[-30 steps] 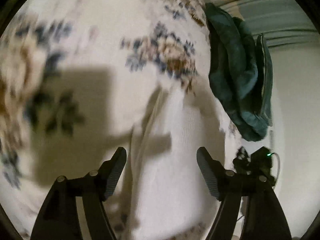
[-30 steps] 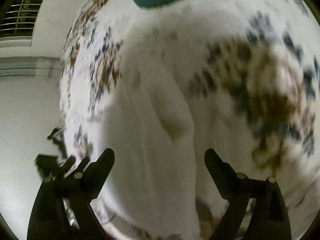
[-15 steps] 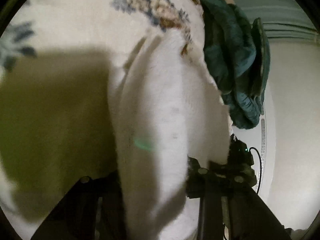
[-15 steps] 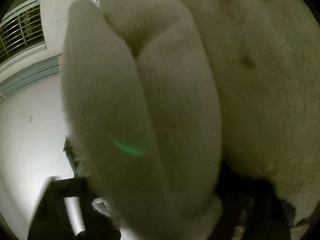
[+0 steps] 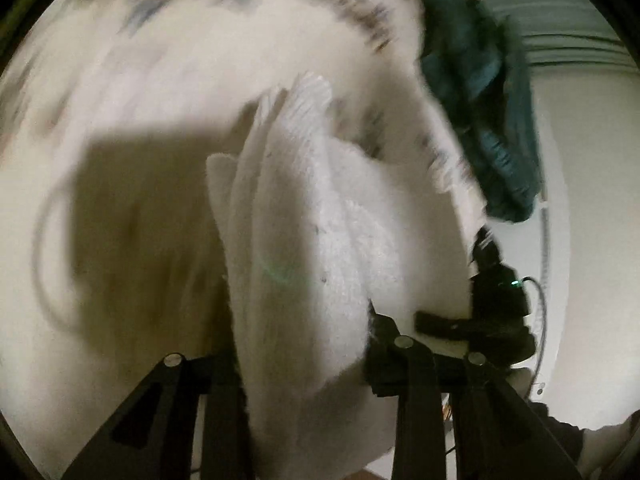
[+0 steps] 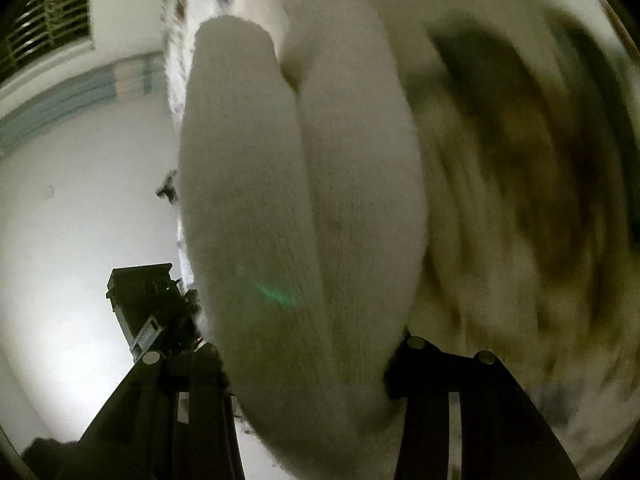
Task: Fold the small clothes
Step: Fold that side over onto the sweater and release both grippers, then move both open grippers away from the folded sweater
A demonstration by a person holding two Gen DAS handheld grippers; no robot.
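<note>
A white knitted garment (image 5: 304, 240) fills the middle of the left wrist view, bunched between the fingers of my left gripper (image 5: 304, 364), which is shut on it and holds it above the floral cloth surface (image 5: 160, 60). In the right wrist view the same white garment (image 6: 304, 200) hangs in thick folds between the fingers of my right gripper (image 6: 312, 372), which is shut on it. The fingertips of both grippers are hidden by the fabric.
A dark teal garment (image 5: 488, 104) lies crumpled at the right edge of the floral surface. My other gripper shows as a dark shape in each view (image 5: 496, 304) (image 6: 148, 308). A white wall (image 6: 80, 200) and window grille (image 6: 44, 36) lie beyond.
Both grippers went from open above the flat white garment to shut on it. The garment has been lifted off the floral surface and bunches up in front of both cameras.
</note>
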